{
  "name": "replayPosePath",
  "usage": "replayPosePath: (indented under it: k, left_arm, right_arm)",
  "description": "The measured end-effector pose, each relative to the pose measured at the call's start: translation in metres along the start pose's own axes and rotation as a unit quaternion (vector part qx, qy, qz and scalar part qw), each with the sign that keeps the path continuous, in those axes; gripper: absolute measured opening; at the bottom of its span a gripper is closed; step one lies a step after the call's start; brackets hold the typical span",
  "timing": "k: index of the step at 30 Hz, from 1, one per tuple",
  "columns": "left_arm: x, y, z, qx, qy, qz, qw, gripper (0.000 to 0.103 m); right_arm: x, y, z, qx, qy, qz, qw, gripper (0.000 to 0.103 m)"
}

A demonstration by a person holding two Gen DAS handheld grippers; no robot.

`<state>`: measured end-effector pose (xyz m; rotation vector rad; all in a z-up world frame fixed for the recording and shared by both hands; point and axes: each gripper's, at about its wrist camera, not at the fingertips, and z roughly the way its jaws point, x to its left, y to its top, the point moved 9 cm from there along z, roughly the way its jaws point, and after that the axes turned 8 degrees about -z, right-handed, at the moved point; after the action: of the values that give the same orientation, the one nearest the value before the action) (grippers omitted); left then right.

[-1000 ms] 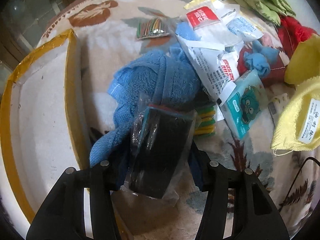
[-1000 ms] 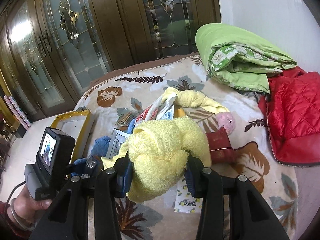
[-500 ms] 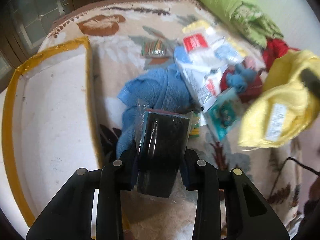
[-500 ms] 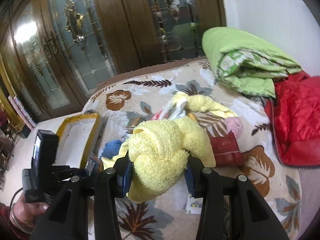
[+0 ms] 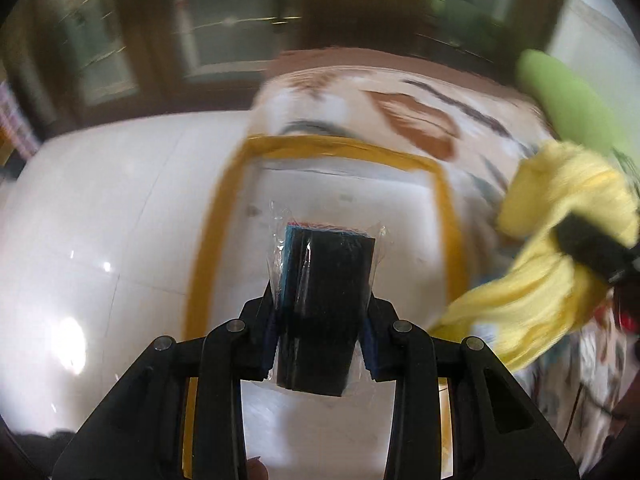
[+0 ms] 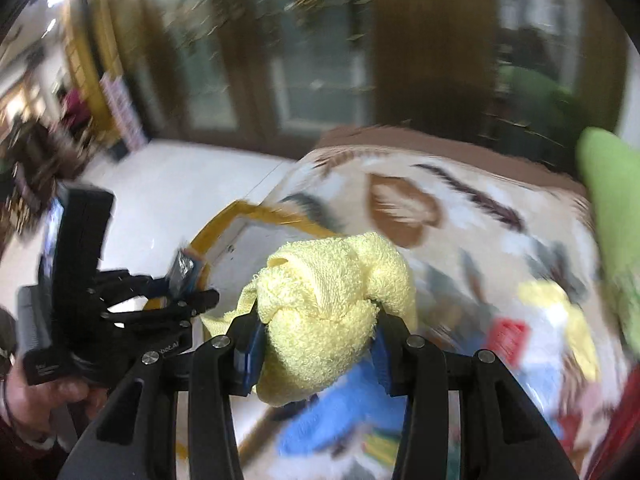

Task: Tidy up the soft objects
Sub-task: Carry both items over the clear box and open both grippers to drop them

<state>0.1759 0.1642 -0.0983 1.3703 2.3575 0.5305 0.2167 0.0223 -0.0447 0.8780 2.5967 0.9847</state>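
Note:
My left gripper [image 5: 320, 320] is shut on a black packet in clear plastic wrap [image 5: 324, 288] and holds it above the white box with a yellow taped rim [image 5: 348, 148]. The right gripper [image 6: 316, 344] is shut on a bunched yellow towel [image 6: 324, 300], which hangs over the box's near corner [image 6: 272, 212]. The left wrist view shows that towel [image 5: 560, 248] at the right, level with the packet. The left gripper [image 6: 192, 284] with its packet [image 6: 185, 268] appears at the left of the right wrist view. Both views are motion-blurred.
A blue towel [image 6: 340, 412] and several packets lie on the floral blanket [image 6: 480, 216] to the right of the box. A green quilt [image 6: 612, 220] sits at the far right. White floor tiles [image 5: 100, 220] lie left of the box, with glass-panelled wooden doors behind. A hand [image 6: 36, 396] holds the left gripper.
Both grippers have swung left from the pile to the box. The left jaws closed tighter on the packet and lifted it off the blue towel. The yellow towel stayed gripped.

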Motion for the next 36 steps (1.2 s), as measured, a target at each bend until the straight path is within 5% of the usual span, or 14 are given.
replayPosePath:
  k: [3,7,13,17,22,27,33,36]
  left_arm:
    - [0.013,0.008,0.011,-0.013,0.021,-0.008,0.9997,0.033]
    - [0.022,0.015,0.027,-0.017,0.039,-0.032,0.9986,0.033]
    - [0.023,0.013,0.053,0.004,0.044,-0.050,0.9978,0.035]
    - [0.025,0.006,0.059,0.016,0.048,-0.058,0.9970,0.052]
    - [0.027,0.005,0.032,-0.005,0.033,-0.080,0.9962,0.052]
    - [-0.010,-0.006,-0.005,-0.011,-0.025,-0.055,0.9981,0.052]
    - [-0.089,-0.042,-0.025,0.031,-0.102,0.022,0.9941,0.062]
    - [-0.116,-0.056,-0.025,0.041,-0.108,0.062,0.9913,0.062]
  right_arm:
    - [0.020,0.006,0.049,0.047,0.044,-0.030,0.997,0.045]
    - [0.030,0.005,0.090,0.087,0.044,-0.061,0.993,0.045]
    - [0.010,-0.011,0.117,0.127,0.053,-0.001,0.991,0.055]
    - [0.006,-0.012,0.084,0.090,0.063,0.038,0.993,0.063]
    - [-0.008,-0.016,0.014,0.010,0.050,0.078,0.996,0.063]
    - [-0.047,-0.069,-0.067,-0.055,0.008,0.157,0.986,0.067]
    - [-0.101,-0.151,-0.117,-0.039,-0.062,0.243,0.967,0.072]
    - [-0.114,-0.186,-0.130,-0.027,-0.089,0.263,0.960,0.072]
